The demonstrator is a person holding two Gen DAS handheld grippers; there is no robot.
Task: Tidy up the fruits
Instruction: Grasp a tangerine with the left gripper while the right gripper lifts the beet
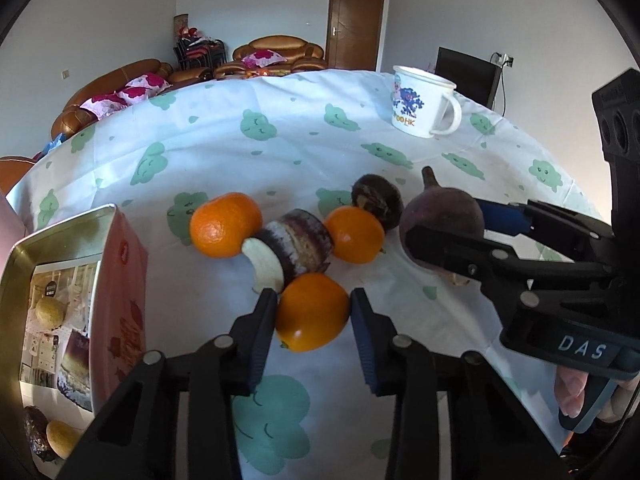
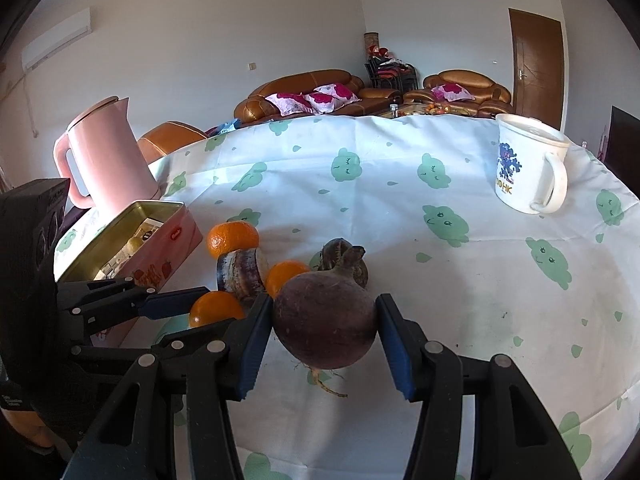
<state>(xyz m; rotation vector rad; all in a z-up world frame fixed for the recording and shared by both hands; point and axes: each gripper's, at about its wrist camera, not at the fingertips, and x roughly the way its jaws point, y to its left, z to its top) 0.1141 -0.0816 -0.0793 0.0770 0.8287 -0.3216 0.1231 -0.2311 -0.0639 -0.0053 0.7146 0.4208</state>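
- left wrist view: the left gripper (image 1: 314,312) sits low in the centre of the frame, its two fingers pinching the nearest orange (image 1: 312,312) from both sides.
- just above it lie a layered dark roll (image 1: 298,242) with a pale slice (image 1: 266,266) against it, a second orange (image 1: 226,230) to the left, a third orange (image 1: 354,234) to the right and a dark round piece (image 1: 378,198) behind that.
- at the right the right gripper (image 1: 444,226) reaches in, its fingers clamped on a purple root (image 1: 440,216).
- an open pink tin (image 1: 120,280) fills the lower left; a white mug (image 1: 424,100) stands upper right on the cloud-print cloth (image 1: 280,152).
- right wrist view: the right gripper (image 2: 324,322) holds the purple root (image 2: 324,320) between both pads at lower centre.
- left of it the left gripper (image 2: 202,314) closes on an orange (image 2: 216,308); the tin (image 2: 168,236) and a pink kettle (image 2: 108,152) stand further left, the mug (image 2: 528,168) upper right.
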